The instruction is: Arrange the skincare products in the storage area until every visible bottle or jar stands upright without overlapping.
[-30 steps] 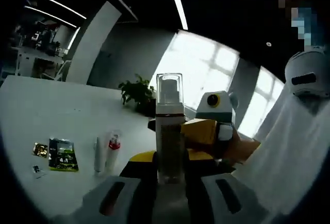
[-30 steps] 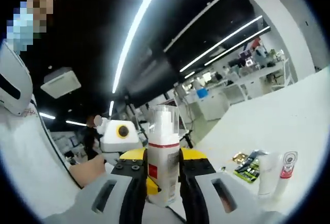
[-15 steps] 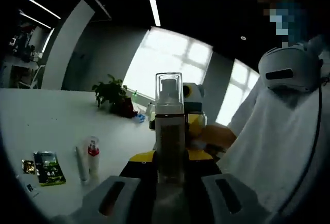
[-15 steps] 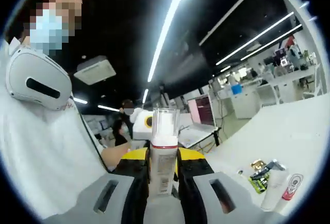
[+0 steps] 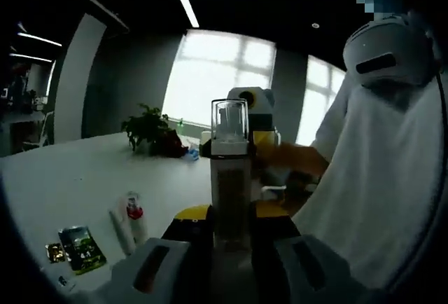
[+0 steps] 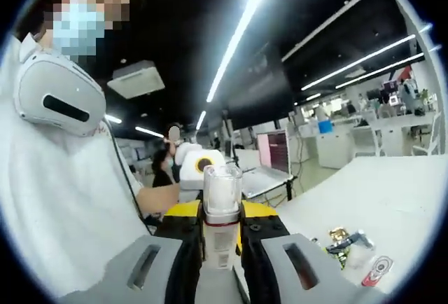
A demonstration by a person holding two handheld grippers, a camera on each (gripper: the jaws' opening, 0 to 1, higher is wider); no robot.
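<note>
- Desk (image 5: 84,178): a white surface that carries the remaining items. No dedicated storage tray or compartment is identifiable in either view, so the destination for the products cannot be confirmed.
- Left gripper (image 5: 231,248): its fingers are clamped on a clear-capped pump bottle (image 5: 229,178), which is held upright and lifted clear of the desk.
- Right gripper (image 6: 222,251): its fingers are clamped on a red-banded pump bottle (image 6: 222,220), also upright and off the desk. The 2 grippers face each other in front of the person's torso.
- Tubes (image 5: 129,216): 2 slim white tubes, 1 with a red cap, stand touching or nearly touching on the desk, near its front edge in the left gripper view. Whether they overlap cannot be determined.
- Sachets (image 5: 78,248): flat packets lie just beside the tubes, toward the desk edge. They are not bottles or jars.
- Progress assessment: 2 bottles are in the air and not yet placed, so the final state is not reached. Remaining work, as judged: set both bottles down upright on the desk, apart from each other and from the tubes, then verify tube spacing.
</note>
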